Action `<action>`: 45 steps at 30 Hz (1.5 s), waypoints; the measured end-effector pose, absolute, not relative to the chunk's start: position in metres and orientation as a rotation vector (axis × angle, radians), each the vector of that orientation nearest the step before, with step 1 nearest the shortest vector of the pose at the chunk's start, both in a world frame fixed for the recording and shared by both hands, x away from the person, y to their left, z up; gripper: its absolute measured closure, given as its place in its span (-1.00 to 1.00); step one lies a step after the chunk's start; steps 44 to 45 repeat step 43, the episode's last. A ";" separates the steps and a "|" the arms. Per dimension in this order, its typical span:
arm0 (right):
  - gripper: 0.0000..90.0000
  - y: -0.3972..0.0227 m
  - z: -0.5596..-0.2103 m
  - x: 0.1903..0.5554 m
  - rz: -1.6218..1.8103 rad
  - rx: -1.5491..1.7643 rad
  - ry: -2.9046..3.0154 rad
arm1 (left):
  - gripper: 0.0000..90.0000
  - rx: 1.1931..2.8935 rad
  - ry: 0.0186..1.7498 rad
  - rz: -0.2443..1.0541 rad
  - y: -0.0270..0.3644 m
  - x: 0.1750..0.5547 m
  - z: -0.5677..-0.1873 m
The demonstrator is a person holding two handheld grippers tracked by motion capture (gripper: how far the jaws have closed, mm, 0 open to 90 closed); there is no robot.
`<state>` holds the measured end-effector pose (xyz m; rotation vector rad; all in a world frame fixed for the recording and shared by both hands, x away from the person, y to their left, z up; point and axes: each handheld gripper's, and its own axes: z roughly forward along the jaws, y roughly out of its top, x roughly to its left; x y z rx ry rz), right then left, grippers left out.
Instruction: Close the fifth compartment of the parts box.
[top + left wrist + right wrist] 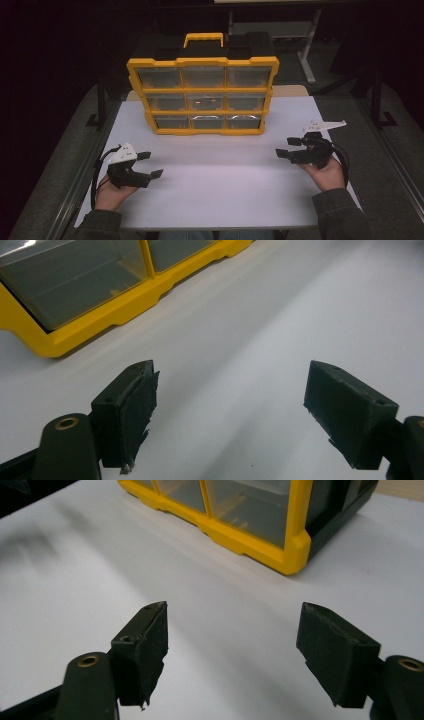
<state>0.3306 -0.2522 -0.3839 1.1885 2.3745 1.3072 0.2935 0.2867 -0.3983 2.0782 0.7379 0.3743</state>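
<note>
Both grippers rest released — left gripper (150, 165) and right gripper (287, 147), jaws spread, grasping nothing. Ahead of them, between the two, stands the yellow drawer cabinet (202, 95) on the white table (220, 185) — well apart from either.

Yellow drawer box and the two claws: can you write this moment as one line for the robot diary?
left claw open, empty | right claw open, empty | yellow drawer organizer upright mid-table, drawers shut, untouched | both claws apart from it
</note>
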 end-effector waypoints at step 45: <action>-0.59 -0.280 -0.411 0.271 1.243 1.255 2.291 | -0.56 2.099 0.720 0.358 0.289 0.290 -0.412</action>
